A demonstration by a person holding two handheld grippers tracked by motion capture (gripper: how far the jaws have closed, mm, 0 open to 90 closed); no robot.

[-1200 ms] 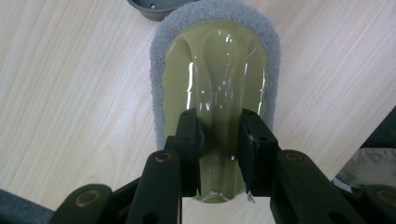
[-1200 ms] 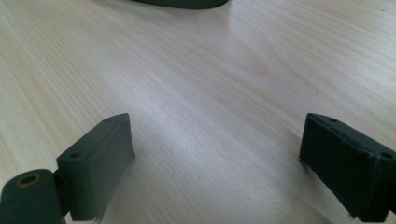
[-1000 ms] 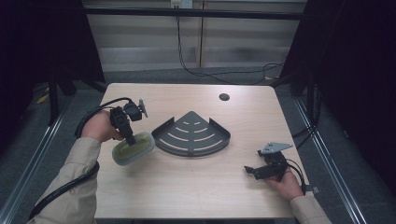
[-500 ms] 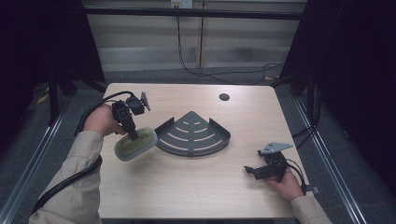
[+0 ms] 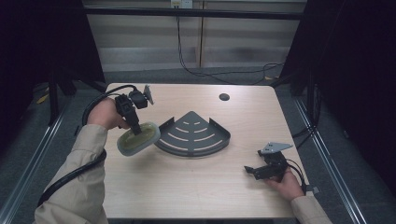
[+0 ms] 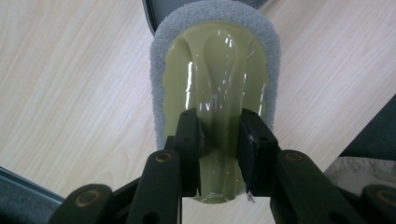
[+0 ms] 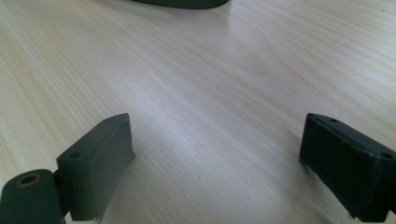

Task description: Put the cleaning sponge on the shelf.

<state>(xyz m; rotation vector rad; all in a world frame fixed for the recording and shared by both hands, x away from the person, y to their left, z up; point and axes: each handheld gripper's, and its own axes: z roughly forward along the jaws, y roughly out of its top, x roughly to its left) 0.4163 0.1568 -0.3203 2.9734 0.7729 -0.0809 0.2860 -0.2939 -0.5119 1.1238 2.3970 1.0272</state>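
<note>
My left gripper [image 5: 137,130] is shut on a yellow-green sponge [image 5: 137,138] with a grey scouring rim, wrapped in clear film. In the left gripper view the pads [image 6: 191,140] pinch the raised middle ridge of the sponge [image 6: 217,70], which hangs above the table beside the left edge of a dark grey corner rack [image 5: 194,135]. My right gripper [image 5: 252,170] lies low near the table's front right, open; in the right gripper view its gripper [image 7: 215,163] has bare wood between wide-apart jaws.
The wooden table [image 5: 187,186] has a round cable hole [image 5: 224,97] at the back. Dark floor and metal rails surround it. The left gripper's black cable [image 5: 70,175] loops along the person's left sleeve.
The left hand has lifted the sponge off the table and carried it up and toward the rack's left edge. The right hand has stayed put.
</note>
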